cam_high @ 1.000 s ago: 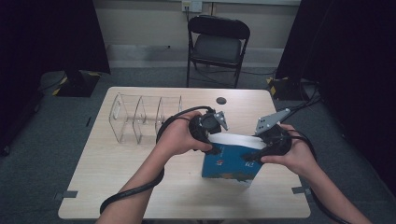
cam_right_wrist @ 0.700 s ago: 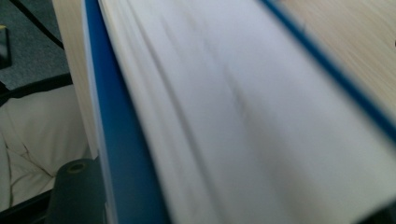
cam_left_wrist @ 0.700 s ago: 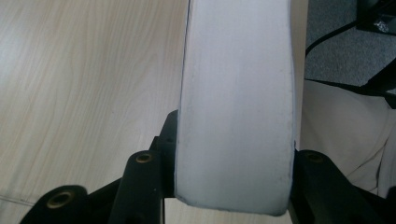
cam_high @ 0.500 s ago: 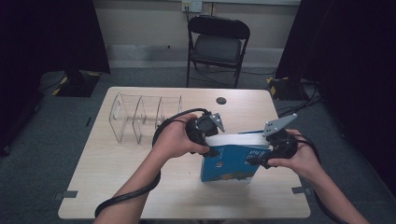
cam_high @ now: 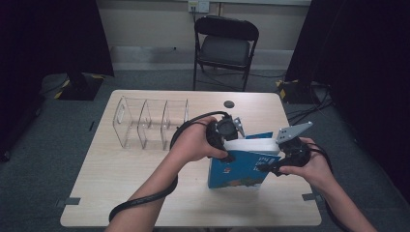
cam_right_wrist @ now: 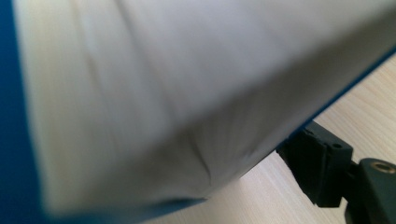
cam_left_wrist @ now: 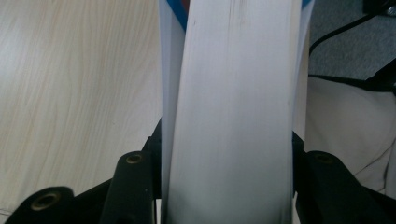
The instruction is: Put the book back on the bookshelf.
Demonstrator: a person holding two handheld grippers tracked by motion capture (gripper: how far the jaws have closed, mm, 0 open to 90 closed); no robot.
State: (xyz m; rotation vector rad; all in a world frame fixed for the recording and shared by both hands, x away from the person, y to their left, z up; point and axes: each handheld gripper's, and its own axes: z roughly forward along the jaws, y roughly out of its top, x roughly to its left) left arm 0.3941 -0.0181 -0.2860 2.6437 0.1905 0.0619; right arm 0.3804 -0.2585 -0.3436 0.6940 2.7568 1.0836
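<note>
The blue-covered book (cam_high: 241, 166) stands on edge on the wooden table (cam_high: 121, 179), at about five o'clock from the clear acrylic divider rack (cam_high: 150, 123), its white page block facing up. The left gripper (cam_high: 226, 145) clamps the page block at the book's nine o'clock end, jaws hugging both covers; they have just eased open slightly, pages between them. The right gripper (cam_high: 270, 166) pinches the three o'clock end, one jaw against the cover. Best to keep both grips even and the book upright, then carry it toward ten o'clock, lining it up with a rack slot.
</note>
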